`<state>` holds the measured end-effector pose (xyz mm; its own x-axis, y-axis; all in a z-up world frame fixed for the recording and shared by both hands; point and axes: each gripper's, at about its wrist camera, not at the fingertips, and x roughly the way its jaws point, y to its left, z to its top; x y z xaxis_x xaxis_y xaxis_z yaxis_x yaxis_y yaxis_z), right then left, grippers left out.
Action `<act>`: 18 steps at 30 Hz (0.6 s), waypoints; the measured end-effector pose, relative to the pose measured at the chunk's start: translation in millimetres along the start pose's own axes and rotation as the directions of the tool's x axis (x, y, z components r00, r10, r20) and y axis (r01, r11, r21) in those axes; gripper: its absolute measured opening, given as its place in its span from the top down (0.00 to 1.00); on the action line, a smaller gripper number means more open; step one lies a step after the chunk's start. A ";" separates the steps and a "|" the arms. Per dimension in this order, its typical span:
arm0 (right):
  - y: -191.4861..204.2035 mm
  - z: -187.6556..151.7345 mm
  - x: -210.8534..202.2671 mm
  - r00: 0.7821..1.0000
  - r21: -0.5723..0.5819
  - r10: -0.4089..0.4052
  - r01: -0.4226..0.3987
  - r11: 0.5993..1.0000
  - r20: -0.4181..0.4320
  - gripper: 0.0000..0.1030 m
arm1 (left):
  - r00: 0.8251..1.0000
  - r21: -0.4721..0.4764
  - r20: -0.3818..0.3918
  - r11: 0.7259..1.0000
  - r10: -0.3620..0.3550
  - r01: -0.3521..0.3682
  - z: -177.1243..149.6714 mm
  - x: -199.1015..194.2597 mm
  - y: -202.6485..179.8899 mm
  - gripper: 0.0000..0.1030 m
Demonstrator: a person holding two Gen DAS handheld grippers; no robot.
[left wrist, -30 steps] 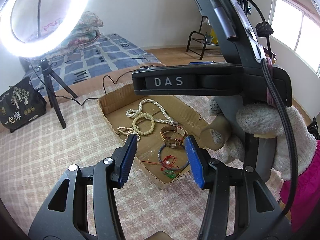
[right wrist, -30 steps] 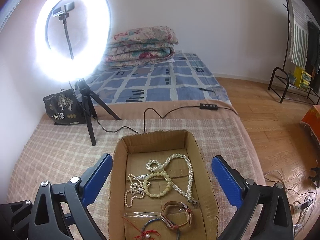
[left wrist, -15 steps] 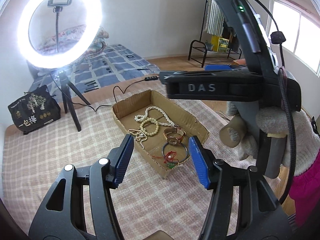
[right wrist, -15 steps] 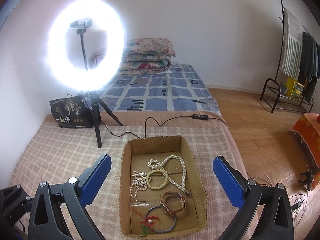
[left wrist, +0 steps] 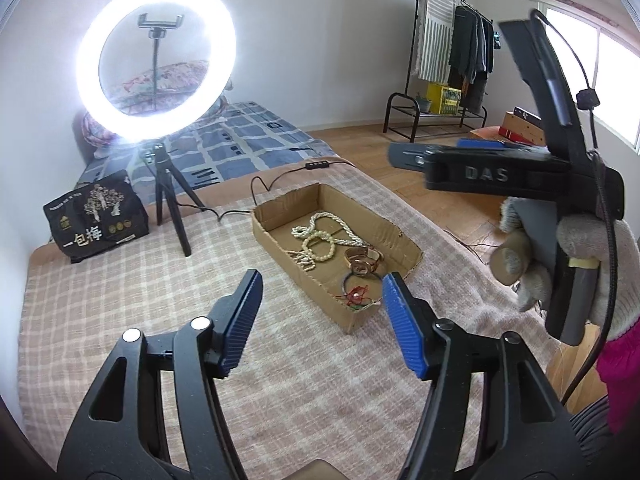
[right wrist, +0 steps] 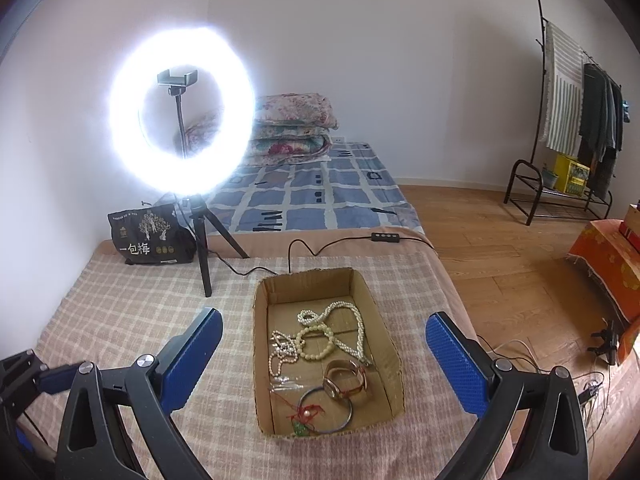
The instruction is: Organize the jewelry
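An open cardboard box [right wrist: 394, 344] lies on the checked blanket and holds the jewelry. Inside are a long pearl necklace [right wrist: 352, 320], a cream bead bracelet [right wrist: 316, 344], a brown-strapped watch [right wrist: 346, 380], a blue bangle [right wrist: 344, 420] and a thin pearl strand [right wrist: 280, 352]. My right gripper [right wrist: 324, 320] hangs well above the box, jaws wide open and empty. In the left wrist view the box [left wrist: 400, 236] sits ahead and to the right. My left gripper [left wrist: 320, 292] is above the blanket, its jaws opening with nothing between them. A gloved hand [left wrist: 592, 264] holds the right gripper's handle.
A lit ring light on a tripod [right wrist: 182, 120] stands behind the box, its cable [right wrist: 320, 244] running past the box's far end. A black printed bag [right wrist: 148, 236] sits at the back left. Folded quilts [right wrist: 292, 128] lie further back. The blanket ends right of the box over the wood floor [right wrist: 500, 256].
Both grippers have pulled back and risen, so the box looks smaller and farther in both views. The left jaws stand wider apart than before. The jewelry has not moved.
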<state>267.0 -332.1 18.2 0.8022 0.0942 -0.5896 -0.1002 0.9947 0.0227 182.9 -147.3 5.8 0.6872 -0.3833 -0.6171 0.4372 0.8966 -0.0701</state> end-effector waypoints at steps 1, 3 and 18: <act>0.5 -2.3 -3.2 1.000 0.002 0.000 0.000 1.000 0.001 0.00 | 1.000 -0.001 0.005 1.000 0.003 -0.003 -1.6 -2.5 2.2 0.36; 1.9 -6.8 -9.4 1.000 0.005 0.002 -0.002 1.000 -0.001 0.00 | 1.000 -0.006 0.013 1.000 0.007 -0.007 -4.2 -5.8 6.9 0.36; 24.7 -47.5 -49.9 0.999 -0.045 -0.051 0.052 0.998 0.002 0.00 | 0.996 -0.034 0.063 0.998 0.064 -0.062 -11.6 -25.8 33.3 0.18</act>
<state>196.5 -314.2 9.8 0.8076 0.0430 -0.5881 -0.0850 0.9954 -0.0439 173.0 -105.0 10.3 0.7491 -0.3387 -0.5694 0.3739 0.9256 -0.0586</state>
